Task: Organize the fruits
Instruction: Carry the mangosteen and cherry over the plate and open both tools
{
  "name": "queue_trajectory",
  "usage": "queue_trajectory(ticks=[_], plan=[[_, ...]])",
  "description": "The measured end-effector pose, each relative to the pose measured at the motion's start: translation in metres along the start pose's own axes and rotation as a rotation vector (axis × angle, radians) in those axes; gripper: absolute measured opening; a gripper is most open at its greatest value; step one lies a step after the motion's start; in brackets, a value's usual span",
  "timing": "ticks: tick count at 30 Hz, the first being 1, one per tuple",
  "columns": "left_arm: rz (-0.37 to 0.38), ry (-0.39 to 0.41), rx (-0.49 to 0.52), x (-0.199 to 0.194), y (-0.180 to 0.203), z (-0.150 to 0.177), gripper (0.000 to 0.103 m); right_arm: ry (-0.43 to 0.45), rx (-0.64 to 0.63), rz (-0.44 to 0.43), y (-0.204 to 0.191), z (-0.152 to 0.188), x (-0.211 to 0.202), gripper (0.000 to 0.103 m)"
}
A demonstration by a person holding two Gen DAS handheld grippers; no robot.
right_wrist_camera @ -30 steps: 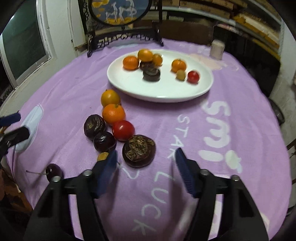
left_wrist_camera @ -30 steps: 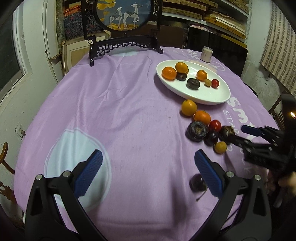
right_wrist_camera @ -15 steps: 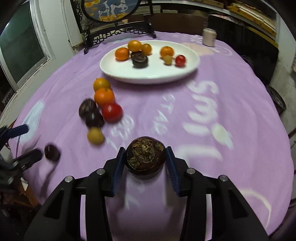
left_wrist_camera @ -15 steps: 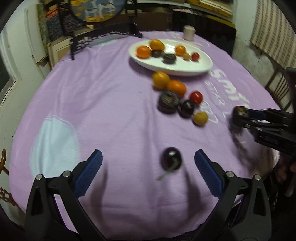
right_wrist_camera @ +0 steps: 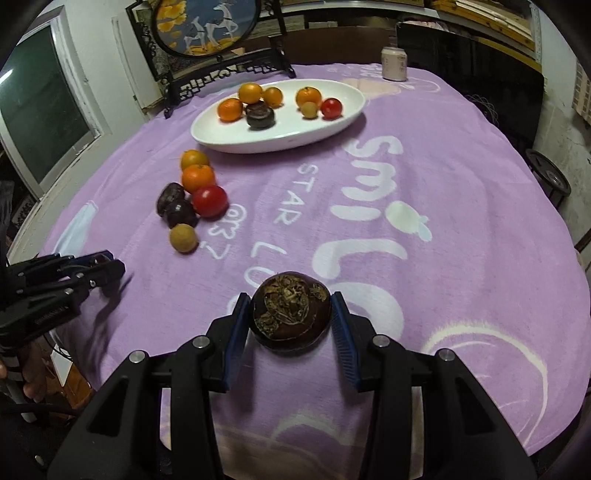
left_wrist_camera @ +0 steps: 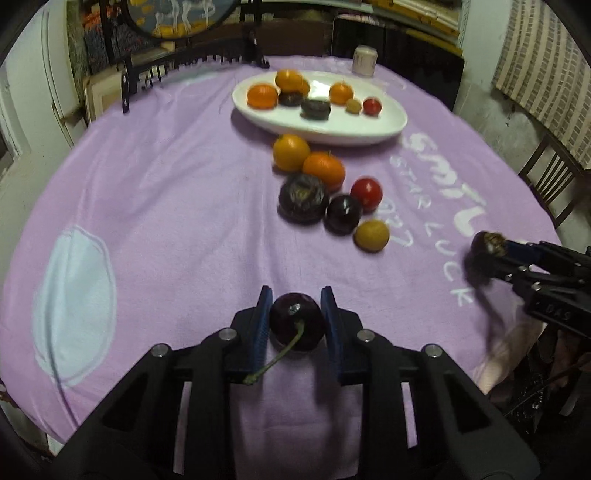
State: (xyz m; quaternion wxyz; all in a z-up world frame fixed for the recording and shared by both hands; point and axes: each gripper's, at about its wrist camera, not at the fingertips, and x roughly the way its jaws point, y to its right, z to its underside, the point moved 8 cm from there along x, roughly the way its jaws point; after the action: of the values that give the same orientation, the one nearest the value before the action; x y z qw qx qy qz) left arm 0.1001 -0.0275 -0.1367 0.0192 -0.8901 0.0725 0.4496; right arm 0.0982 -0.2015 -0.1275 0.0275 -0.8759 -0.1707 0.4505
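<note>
My left gripper (left_wrist_camera: 295, 317) is shut on a dark cherry (left_wrist_camera: 297, 321) with a green stem, low over the purple cloth. My right gripper (right_wrist_camera: 291, 314) is shut on a dark brown mangosteen (right_wrist_camera: 291, 314), held above the cloth; it shows at the right of the left wrist view (left_wrist_camera: 487, 245). A white oval plate (left_wrist_camera: 369, 129) at the back holds several oranges, dark fruits, a yellow one and a red one. Loose fruits lie in front of it: two oranges (left_wrist_camera: 323, 168), a mangosteen (left_wrist_camera: 303, 197), a dark plum (left_wrist_camera: 343, 212), a red tomato (left_wrist_camera: 366, 192), a yellow longan (left_wrist_camera: 371, 234).
A round table carries the purple cloth with white lettering (right_wrist_camera: 369, 192). A drink can (right_wrist_camera: 394, 63) stands at the far edge. A dark carved stand with a round picture (right_wrist_camera: 207, 33) is at the back left. A wooden chair (left_wrist_camera: 546, 184) stands at the right.
My left gripper moved forward and shut on the cherry that lay loose on the cloth. My right gripper stayed shut on the mangosteen and drew back from the loose fruits.
</note>
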Motion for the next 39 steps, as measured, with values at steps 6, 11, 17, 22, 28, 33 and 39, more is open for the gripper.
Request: queue_trajectory(ticks=[6, 11, 17, 22, 28, 33, 39], plan=[[0.016, 0.029, 0.005, -0.012, -0.004, -0.015, 0.027, 0.004, -0.002, 0.002, -0.005, -0.008, 0.000, 0.044], [0.030, 0.039, 0.006, -0.010, -0.011, -0.036, 0.027, 0.012, -0.013, 0.011, -0.009, -0.018, 0.000, 0.044], [0.012, 0.054, 0.048, 0.000, -0.014, -0.086, 0.027, 0.009, -0.026, 0.008, -0.012, -0.040, 0.007, 0.044], [0.006, 0.055, 0.072, 0.019, -0.009, -0.147, 0.027, 0.047, -0.079, 0.000, -0.016, -0.097, 0.021, 0.044], [0.034, -0.021, -0.012, 0.083, -0.016, -0.220, 0.027, 0.061, -0.108, -0.049, -0.021, -0.178, 0.067, 0.044], [0.027, -0.106, -0.075, 0.139, -0.026, -0.234, 0.027, 0.028, -0.095, -0.004, -0.011, -0.208, 0.118, 0.044], [0.035, -0.107, -0.088, 0.153, -0.030, -0.236, 0.028, 0.014, -0.105, 0.004, -0.007, -0.220, 0.137, 0.044]])
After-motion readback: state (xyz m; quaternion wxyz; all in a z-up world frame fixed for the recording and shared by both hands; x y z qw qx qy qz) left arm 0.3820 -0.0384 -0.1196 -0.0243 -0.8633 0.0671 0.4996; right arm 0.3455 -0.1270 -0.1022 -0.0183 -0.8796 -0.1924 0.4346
